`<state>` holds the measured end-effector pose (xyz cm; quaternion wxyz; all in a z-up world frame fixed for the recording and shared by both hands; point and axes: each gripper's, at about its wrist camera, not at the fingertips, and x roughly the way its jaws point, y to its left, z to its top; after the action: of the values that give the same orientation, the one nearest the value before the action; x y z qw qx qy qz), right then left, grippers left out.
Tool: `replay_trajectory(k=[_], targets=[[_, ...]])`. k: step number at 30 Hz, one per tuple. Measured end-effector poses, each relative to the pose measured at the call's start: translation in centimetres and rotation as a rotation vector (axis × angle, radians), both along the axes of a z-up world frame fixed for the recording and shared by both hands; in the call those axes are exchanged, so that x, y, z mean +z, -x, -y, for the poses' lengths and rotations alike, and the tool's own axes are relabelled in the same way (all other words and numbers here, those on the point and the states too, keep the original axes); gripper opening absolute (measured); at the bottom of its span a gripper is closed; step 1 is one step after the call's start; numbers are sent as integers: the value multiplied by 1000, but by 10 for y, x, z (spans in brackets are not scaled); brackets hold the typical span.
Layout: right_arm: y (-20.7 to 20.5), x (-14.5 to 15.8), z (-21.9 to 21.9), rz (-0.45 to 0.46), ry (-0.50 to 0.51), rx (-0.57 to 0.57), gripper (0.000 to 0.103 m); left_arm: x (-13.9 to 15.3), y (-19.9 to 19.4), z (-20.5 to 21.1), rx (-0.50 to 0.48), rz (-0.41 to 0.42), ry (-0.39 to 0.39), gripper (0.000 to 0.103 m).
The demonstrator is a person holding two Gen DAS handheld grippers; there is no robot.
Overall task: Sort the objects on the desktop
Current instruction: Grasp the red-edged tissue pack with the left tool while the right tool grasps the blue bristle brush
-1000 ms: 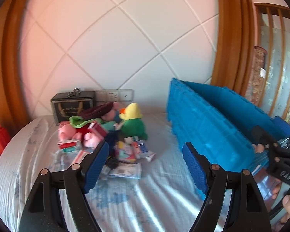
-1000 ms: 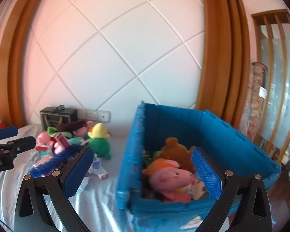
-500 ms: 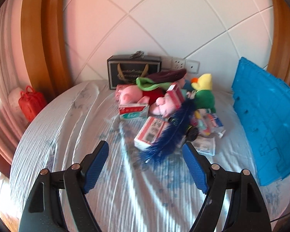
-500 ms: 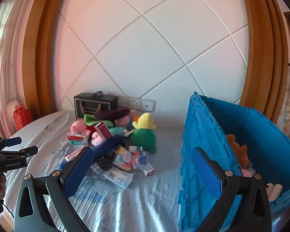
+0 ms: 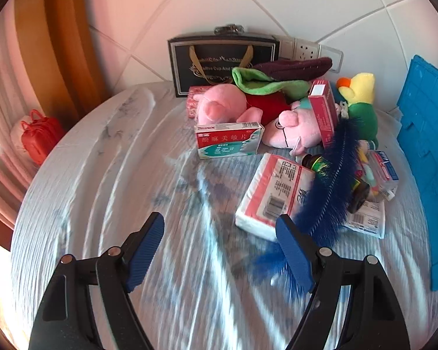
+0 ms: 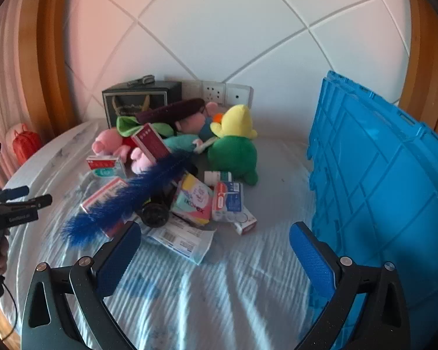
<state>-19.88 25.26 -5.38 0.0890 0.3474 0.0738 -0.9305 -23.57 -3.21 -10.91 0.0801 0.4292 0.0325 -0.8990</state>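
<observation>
A pile of objects lies on the round table with a pale cloth (image 5: 108, 192): pink pig plush toys (image 5: 219, 106), a yellow-and-green duck plush (image 5: 360, 102), red-and-white medicine boxes (image 5: 229, 140), a tissue pack (image 5: 273, 195), a blue feather (image 5: 330, 183) and small packets (image 6: 194, 198). My left gripper (image 5: 219, 250) is open and empty, just short of the tissue pack. My right gripper (image 6: 214, 253) is open and empty, in front of the pile, with the blue crate (image 6: 379, 180) on its right. The left gripper also shows in the right wrist view (image 6: 23, 198).
A black gift bag (image 5: 222, 61) stands against the tiled wall behind the pile, next to wall sockets (image 5: 306, 49). A red bag (image 5: 39, 135) sits beyond the table's left edge. The crate's wall (image 5: 426, 145) rises at the table's right.
Both grippers have swung left from the crate toward the pile and come closer to it. The crate's inside, with its plush toys, has left the right wrist view. Both stay open.
</observation>
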Motion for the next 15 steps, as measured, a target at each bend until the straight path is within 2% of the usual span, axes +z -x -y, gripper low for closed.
replay_trajectory(k=[4,10,13,15], targets=[[28,-23,-6,62,-11,-31,103,-22,42,-10,-54,48,-23,78],[62,-50,-13,138,-30,-57,103,-65,79,-52,-234,197,-43,79],[75,-61,-14,168,-28,-63,103,-77,84,-76,-259,188,104,79],[83,-69,-14,189,-26,-64,103,-78,90,-77,-245,179,109,80]])
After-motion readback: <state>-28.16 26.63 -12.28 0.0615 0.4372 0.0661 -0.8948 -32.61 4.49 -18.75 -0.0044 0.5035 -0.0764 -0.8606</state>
